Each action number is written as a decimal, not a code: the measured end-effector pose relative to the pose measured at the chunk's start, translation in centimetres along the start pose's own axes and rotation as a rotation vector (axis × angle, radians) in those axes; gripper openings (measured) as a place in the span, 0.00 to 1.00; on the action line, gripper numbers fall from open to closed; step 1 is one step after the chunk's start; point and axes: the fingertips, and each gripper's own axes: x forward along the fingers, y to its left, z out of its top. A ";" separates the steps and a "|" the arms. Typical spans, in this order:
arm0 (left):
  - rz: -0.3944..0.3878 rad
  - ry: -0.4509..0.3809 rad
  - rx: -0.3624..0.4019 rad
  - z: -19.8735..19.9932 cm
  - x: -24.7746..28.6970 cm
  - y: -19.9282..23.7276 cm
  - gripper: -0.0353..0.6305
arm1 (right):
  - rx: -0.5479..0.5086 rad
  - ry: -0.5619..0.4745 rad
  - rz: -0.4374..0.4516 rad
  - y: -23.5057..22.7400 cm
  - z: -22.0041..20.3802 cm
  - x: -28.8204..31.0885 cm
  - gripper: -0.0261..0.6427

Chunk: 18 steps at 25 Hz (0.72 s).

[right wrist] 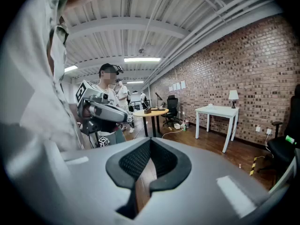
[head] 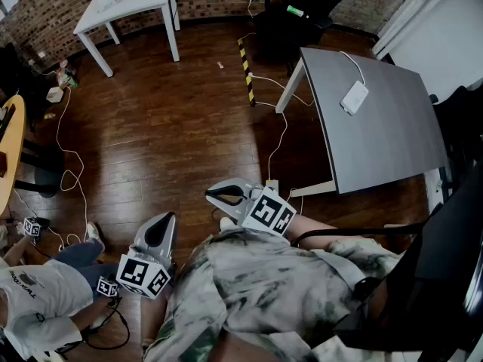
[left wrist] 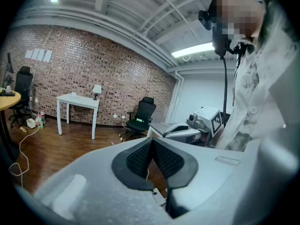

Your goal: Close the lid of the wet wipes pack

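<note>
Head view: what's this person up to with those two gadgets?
A person holds the left gripper and the right gripper low over the wooden floor, away from the grey table. Both are shut, with nothing between their fingers. No wet wipes pack shows in any view, so the lid-closing does not seem under way.

A small white flat pack (head: 354, 97) lies on the grey table (head: 392, 138), lid indiscernible.
</note>
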 end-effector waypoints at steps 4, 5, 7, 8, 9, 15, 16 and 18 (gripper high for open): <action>0.007 -0.007 0.008 0.9 1.6 0.7 0.06 | 0.000 -0.003 0.004 -1.9 -0.1 -0.2 0.05; 0.008 -0.005 0.009 1.2 2.0 0.7 0.06 | 0.003 -0.004 0.001 -2.3 -0.2 -0.2 0.05; 0.002 -0.004 0.014 1.4 2.5 0.9 0.06 | 0.013 -0.004 -0.009 -3.2 -0.5 -0.4 0.05; 0.000 -0.004 0.018 1.4 2.7 1.2 0.06 | 0.017 -0.004 -0.014 -3.6 -0.6 -0.4 0.05; -0.001 -0.003 0.021 1.4 2.8 1.6 0.06 | 0.020 -0.004 -0.020 -4.0 -0.7 -0.3 0.05; 0.014 -0.001 -0.011 1.8 4.1 6.5 0.06 | 0.039 0.008 -0.043 -6.8 0.0 2.0 0.05; 0.010 -0.006 -0.013 1.9 4.6 7.7 0.06 | 0.029 0.017 -0.052 -7.6 -0.1 2.6 0.05; -0.002 -0.017 -0.020 2.3 5.7 10.2 0.06 | 0.018 0.036 -0.080 -9.4 -0.3 3.7 0.05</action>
